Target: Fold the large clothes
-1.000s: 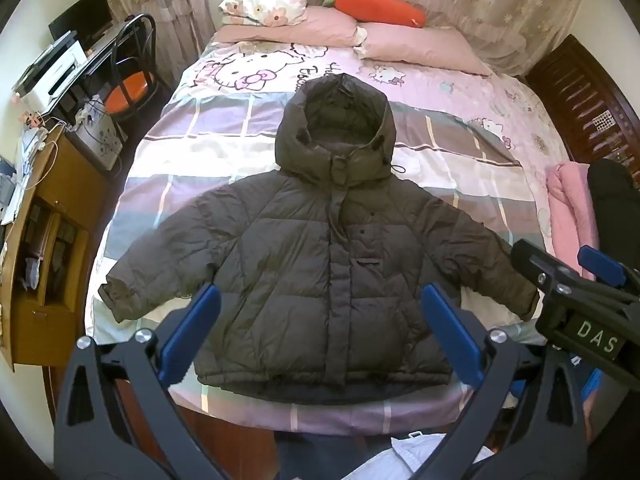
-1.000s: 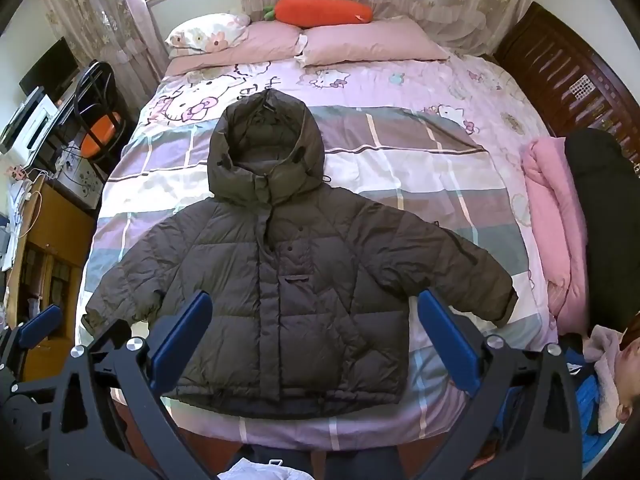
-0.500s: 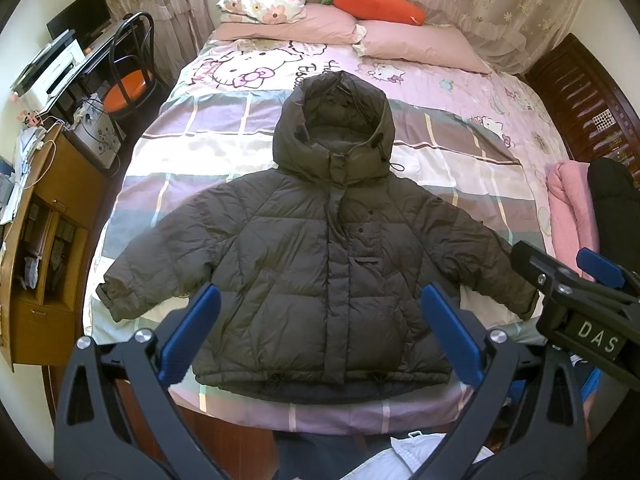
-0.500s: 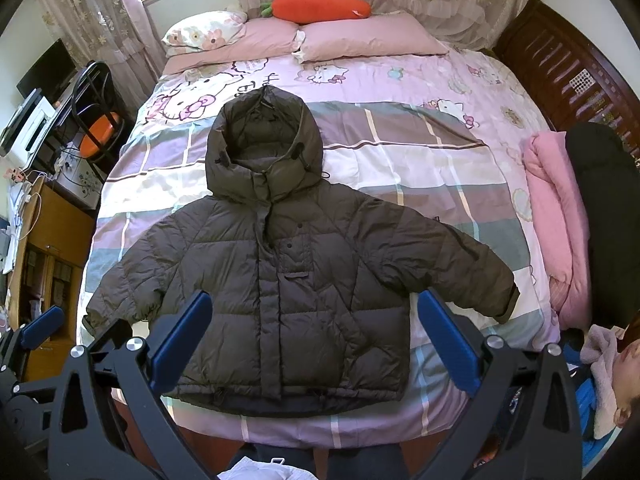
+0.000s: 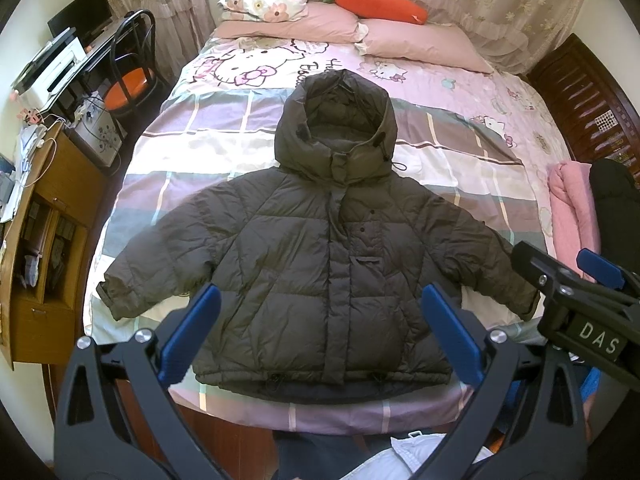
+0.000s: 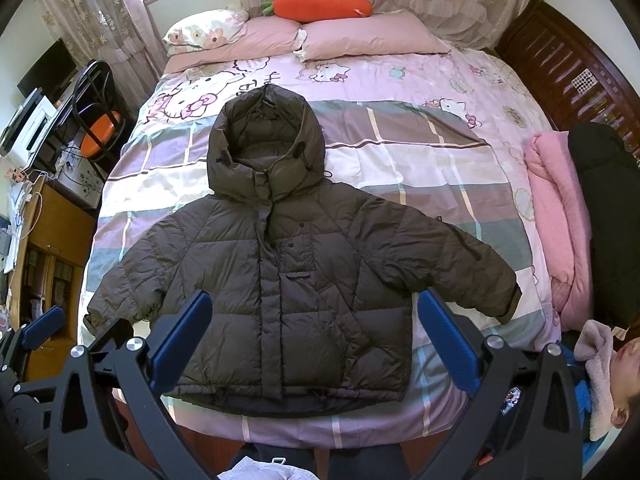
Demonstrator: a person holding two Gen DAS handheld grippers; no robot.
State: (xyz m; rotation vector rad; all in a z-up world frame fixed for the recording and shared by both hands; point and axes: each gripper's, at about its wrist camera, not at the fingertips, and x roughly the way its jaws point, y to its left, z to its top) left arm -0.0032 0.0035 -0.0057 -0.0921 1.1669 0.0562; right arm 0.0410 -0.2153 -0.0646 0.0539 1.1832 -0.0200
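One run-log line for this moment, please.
stage: pre-fold | puffer jacket: flat on bed, unfolded | left tongs: open, empty | right tongs: open, empty

Left wrist view: the dark olive quilted hooded puffer jacket point(image 5: 320, 264) sits slightly higher in the frame than one second ago; its hood top has shifted upward and a little left. The hem now lies farther above the blue-padded left gripper point(image 5: 318, 334).

Right wrist view: the jacket point(image 6: 288, 280) has shifted slightly upward and left; the hood peak stands nearer the upper centre of the frame. The orange carrot-shaped plush pillow point(image 6: 320, 5) and the pink folded blanket point(image 6: 560, 216) at the right edge have moved the same way.
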